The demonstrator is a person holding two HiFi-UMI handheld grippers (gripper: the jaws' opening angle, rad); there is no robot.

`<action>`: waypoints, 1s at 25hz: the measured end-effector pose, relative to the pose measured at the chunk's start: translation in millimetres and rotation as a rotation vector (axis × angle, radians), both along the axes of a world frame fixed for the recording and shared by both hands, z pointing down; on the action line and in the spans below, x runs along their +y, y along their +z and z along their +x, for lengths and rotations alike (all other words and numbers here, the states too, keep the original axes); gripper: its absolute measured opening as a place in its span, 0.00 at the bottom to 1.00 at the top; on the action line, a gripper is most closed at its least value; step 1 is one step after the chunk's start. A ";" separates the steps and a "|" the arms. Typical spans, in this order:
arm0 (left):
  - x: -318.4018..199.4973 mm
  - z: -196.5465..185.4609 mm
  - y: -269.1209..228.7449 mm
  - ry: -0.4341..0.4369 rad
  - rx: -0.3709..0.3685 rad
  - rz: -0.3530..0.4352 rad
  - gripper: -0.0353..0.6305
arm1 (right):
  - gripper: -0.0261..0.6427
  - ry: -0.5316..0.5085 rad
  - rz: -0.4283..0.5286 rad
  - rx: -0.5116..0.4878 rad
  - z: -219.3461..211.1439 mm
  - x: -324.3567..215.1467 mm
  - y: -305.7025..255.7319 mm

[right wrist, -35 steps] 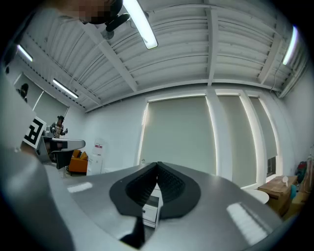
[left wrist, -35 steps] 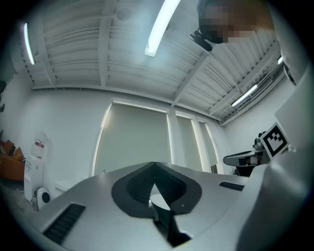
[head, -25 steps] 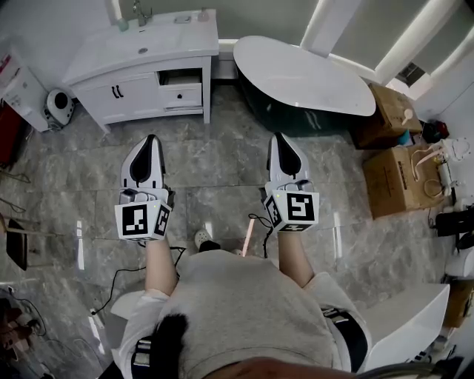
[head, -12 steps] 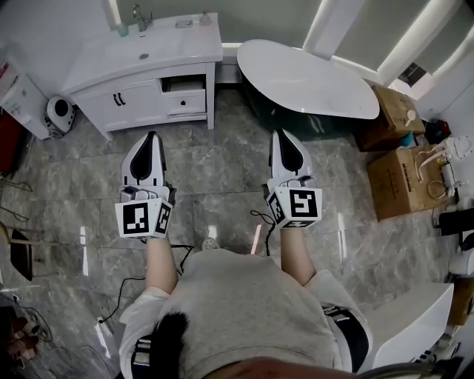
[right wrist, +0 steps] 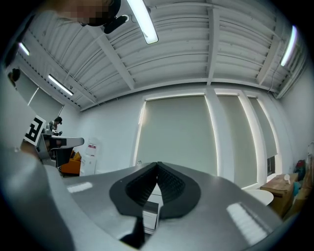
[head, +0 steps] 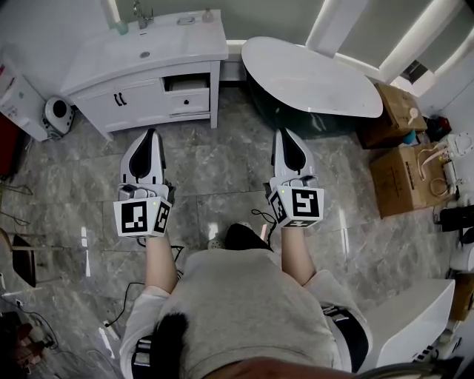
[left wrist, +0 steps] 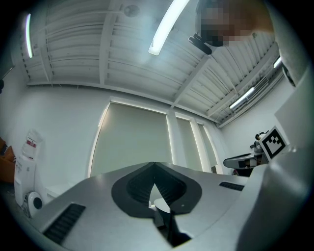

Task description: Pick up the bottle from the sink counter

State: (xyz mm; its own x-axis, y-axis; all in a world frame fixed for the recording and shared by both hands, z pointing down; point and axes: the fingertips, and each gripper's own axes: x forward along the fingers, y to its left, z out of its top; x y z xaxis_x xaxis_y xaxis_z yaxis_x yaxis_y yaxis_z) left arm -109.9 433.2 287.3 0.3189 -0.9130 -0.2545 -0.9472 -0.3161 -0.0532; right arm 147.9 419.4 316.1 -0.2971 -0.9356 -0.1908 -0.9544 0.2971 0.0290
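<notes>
At the far left, a round white device (head: 56, 111) is seen on the grey tiled floor (head: 222, 170). Beside it, the white table (head: 178, 50) with its basin is set against the wall. A faucet (head: 138, 12) is seen at the back left of its top. The bottle (head: 207, 14), small in the head view, is stood at the back right corner, well apart from both tools. The left tool (head: 150, 138) is held over the floor and pointed towards the table front, its jaws clenched together with nothing between them. The right tool (head: 286, 136) is held alongside it, likewise clenched and empty, and pointed towards the dark-sided white bathtub (head: 311, 74). Cardboard boxes (head: 404, 181) are seen at the right.
</notes>
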 end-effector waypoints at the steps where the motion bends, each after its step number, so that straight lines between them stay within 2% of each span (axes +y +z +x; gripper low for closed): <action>1: -2.0 -1.6 1.2 0.001 0.000 -0.003 0.06 | 0.06 0.003 -0.002 0.000 -0.6 -2.4 0.5; 11: -51.1 -18.1 -0.4 -0.017 0.005 0.008 0.06 | 0.06 -0.002 0.016 -0.004 -11.4 -57.9 -3.8; 25: -196.5 -31.0 -2.6 -0.055 0.018 -0.006 0.06 | 0.06 -0.059 0.014 -0.006 -27.0 -217.7 -9.8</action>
State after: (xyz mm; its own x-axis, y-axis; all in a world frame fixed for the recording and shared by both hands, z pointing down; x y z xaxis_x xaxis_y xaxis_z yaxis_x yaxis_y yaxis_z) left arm -140.8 236.7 284.7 0.2642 -0.9303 -0.2544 -0.9638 -0.2642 -0.0348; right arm 121.0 201.7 306.3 -0.3510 -0.9135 -0.2059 -0.9352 0.3529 0.0284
